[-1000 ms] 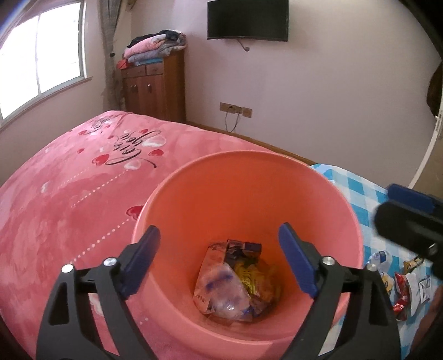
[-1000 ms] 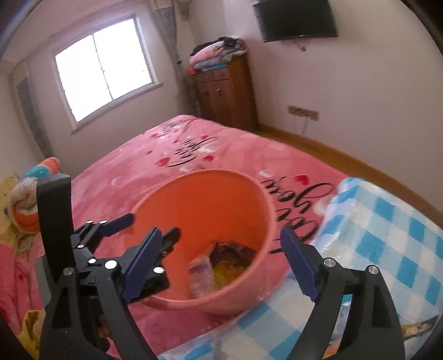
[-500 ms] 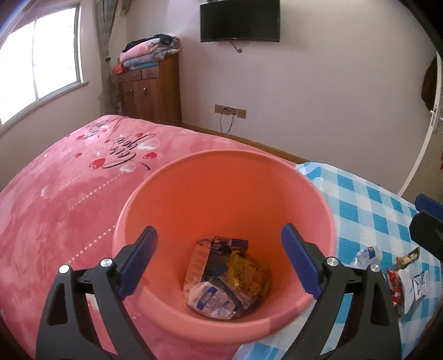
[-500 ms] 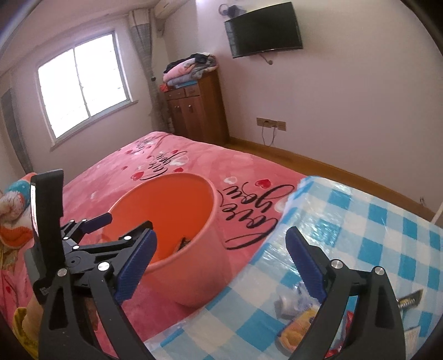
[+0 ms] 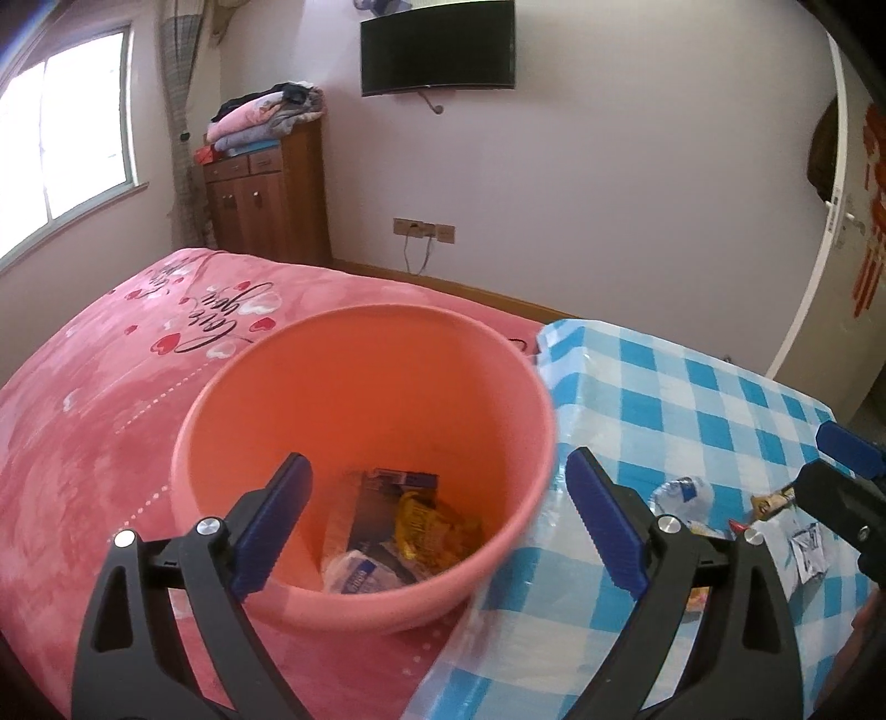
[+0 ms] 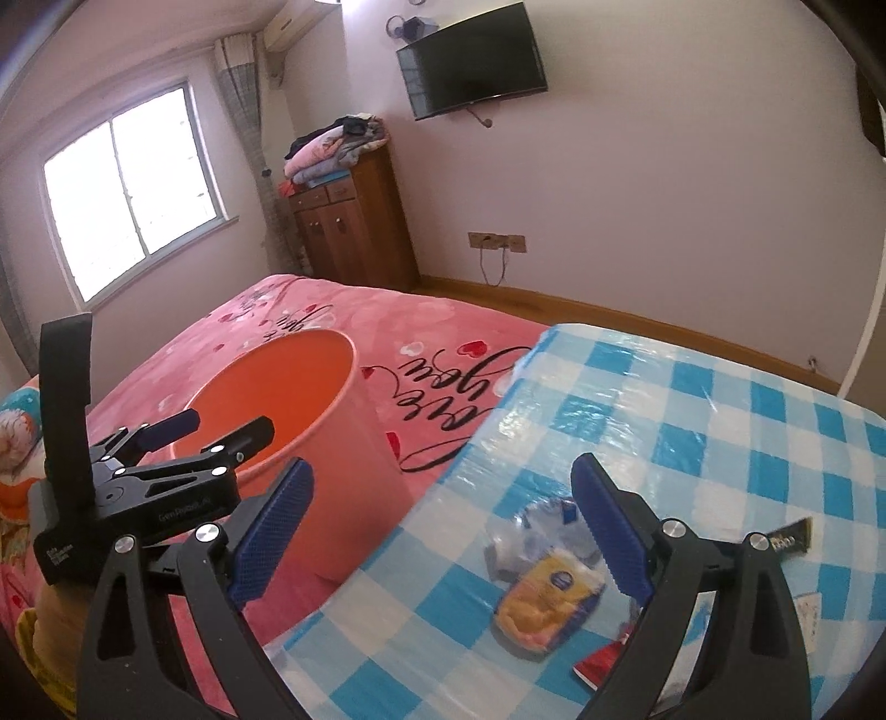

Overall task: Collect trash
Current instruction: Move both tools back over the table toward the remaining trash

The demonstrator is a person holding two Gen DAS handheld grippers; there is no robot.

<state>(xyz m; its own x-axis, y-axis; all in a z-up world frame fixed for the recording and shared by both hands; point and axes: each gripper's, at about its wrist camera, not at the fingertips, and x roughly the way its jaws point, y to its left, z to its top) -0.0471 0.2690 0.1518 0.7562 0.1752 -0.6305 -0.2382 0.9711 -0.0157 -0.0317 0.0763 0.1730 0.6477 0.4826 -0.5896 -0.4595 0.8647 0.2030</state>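
An orange plastic bin (image 5: 232, 410) stands on the pink bed and holds several wrappers (image 5: 410, 526); it also shows in the right wrist view (image 6: 354, 443). My left gripper (image 5: 437, 520) is open and empty, above the bin's near rim. My right gripper (image 6: 443, 531) is open and empty, over the blue checked cloth (image 6: 692, 399). Below it lie a crushed clear bottle (image 6: 531, 531), a yellow packet (image 6: 545, 606), a red wrapper (image 6: 601, 662) and a dark wrapper (image 6: 792, 537). The bottle (image 5: 684, 495) also shows in the left wrist view.
The pink bedspread (image 5: 99, 387) fills the left. A wooden cabinet (image 5: 266, 205) with folded blankets stands at the far wall under a television (image 5: 437, 47). A window (image 6: 133, 188) is at the left and a white door (image 5: 825, 232) at the right.
Both grippers have pulled back and swung right. The bin has shifted left in both views, and the checked cloth with its trash has come into the right wrist view.
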